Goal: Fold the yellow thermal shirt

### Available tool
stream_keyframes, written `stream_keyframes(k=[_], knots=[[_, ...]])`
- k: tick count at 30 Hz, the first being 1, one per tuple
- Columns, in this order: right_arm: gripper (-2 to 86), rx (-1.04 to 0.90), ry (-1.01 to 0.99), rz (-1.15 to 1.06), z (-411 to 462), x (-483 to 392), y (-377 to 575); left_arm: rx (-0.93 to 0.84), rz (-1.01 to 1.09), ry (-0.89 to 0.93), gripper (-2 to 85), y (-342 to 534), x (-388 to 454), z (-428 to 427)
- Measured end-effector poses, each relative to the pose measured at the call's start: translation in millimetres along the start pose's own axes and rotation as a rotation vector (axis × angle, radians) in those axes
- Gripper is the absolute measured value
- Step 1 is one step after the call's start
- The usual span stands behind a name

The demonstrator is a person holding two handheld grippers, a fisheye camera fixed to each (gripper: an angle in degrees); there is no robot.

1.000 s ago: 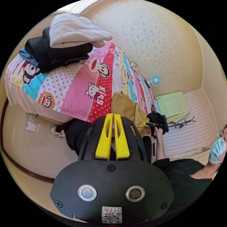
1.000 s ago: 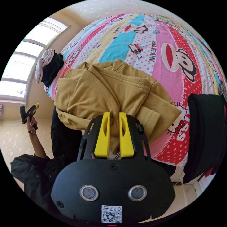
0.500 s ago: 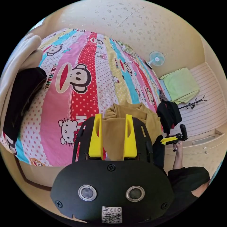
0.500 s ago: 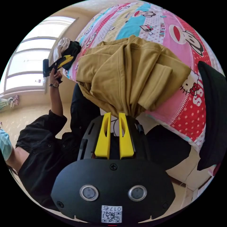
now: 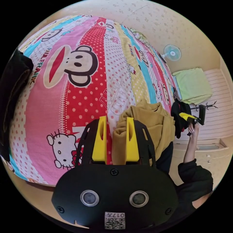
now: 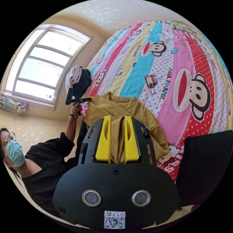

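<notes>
The yellow thermal shirt (image 5: 150,121) lies bunched at the near edge of the bed, collar toward the bed's middle (image 6: 136,114). My left gripper (image 5: 116,118) is open at one end of it. A rolled edge of fabric sits against the inside of its right jaw, and its left jaw is over the bed cover. In the right gripper view the left gripper (image 6: 86,99) points at the shirt's corner. My right gripper (image 6: 117,117) hangs over the shirt with its jaws a little apart and folds of fabric showing in the gap. In the left gripper view the right gripper (image 5: 185,116) is held up just past the shirt's far end.
A cartoon-print cover (image 5: 80,97) spans the bed. A folded black garment (image 6: 206,160) lies beside the shirt at the edge. A stack of black and pale clothes (image 6: 77,80) sits farther along. The person (image 6: 41,165) stands by the bed. A fan (image 5: 172,52) and a window (image 6: 46,65) are beyond.
The left jaws went from shut to open and came in over the shirt's end. The right jaws, narrow on the fabric a second ago, have widened, and the shirt lies back on the bed.
</notes>
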State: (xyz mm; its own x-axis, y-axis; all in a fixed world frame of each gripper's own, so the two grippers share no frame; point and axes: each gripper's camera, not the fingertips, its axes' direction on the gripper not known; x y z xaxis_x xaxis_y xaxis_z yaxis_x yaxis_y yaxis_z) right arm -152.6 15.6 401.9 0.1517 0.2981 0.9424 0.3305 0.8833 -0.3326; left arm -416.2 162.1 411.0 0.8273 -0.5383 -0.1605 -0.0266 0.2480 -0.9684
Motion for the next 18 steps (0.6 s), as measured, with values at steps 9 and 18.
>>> stream_keyframes(k=[9, 18], knots=[[13.1, -0.174, 0.232, 0.134, 57.8, 20.0, -18.0, -0.078, 0.013, 0.191, 6.4, 32.8, -15.0, 0.7], [4.0, -0.207, 0.589, 0.071, 49.4, -93.4, 56.4, 0.163, 0.070, 0.492, 4.3, 128.4, -12.5, -59.5]])
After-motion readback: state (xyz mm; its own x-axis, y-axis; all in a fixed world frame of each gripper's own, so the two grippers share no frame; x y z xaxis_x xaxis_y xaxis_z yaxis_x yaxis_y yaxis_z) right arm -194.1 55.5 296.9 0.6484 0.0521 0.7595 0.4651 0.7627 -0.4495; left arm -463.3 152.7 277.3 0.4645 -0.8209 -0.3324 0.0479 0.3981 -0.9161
